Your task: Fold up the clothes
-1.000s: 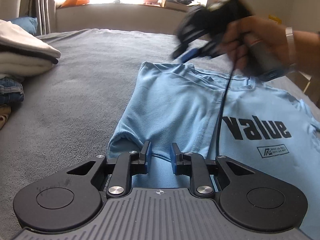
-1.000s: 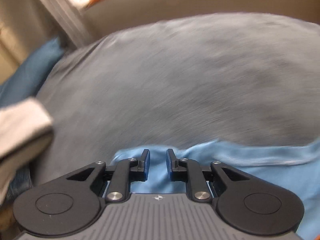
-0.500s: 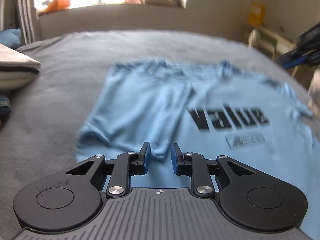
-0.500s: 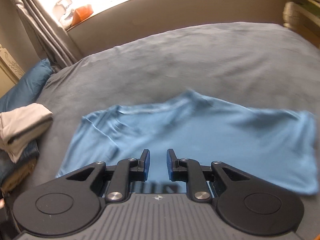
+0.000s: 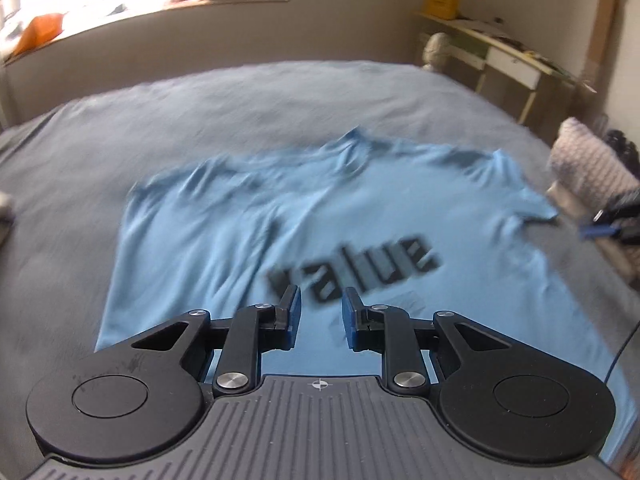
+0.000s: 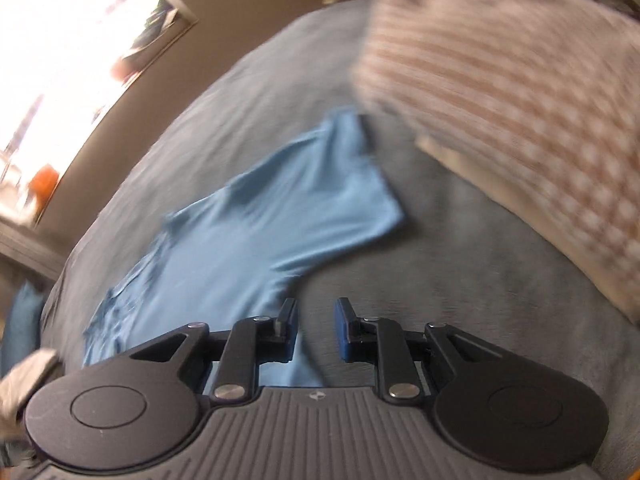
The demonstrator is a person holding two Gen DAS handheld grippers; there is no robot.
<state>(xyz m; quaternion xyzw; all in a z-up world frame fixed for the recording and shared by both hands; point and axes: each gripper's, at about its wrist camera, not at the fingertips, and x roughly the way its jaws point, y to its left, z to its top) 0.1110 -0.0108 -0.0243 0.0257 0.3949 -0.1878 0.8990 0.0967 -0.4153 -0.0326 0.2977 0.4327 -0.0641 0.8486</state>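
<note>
A: Left wrist view: left gripper (image 5: 319, 312) was spread, nothing between the pads, hovering over the light blue T-shirt (image 5: 248, 224). Shirt lay flat on the grey bedspread (image 5: 200, 104), "value" print (image 5: 356, 266) at 12 o'clock from the fingertips.

B: Other tool visible there?

A: Right gripper (image 5: 612, 220) at 3 o'clock, frame edge, too blurred and cropped to call its state.

B: Right wrist view?

A: Frame tilted and blurred. Its jaws were spread and empty, over bare bedspread. Shirt sleeve (image 6: 352, 176) at 12 o'clock, shirt body ran to 9. Checked knit fabric (image 6: 520, 88) at 2 o'clock, just beside the sleeve.
</note>
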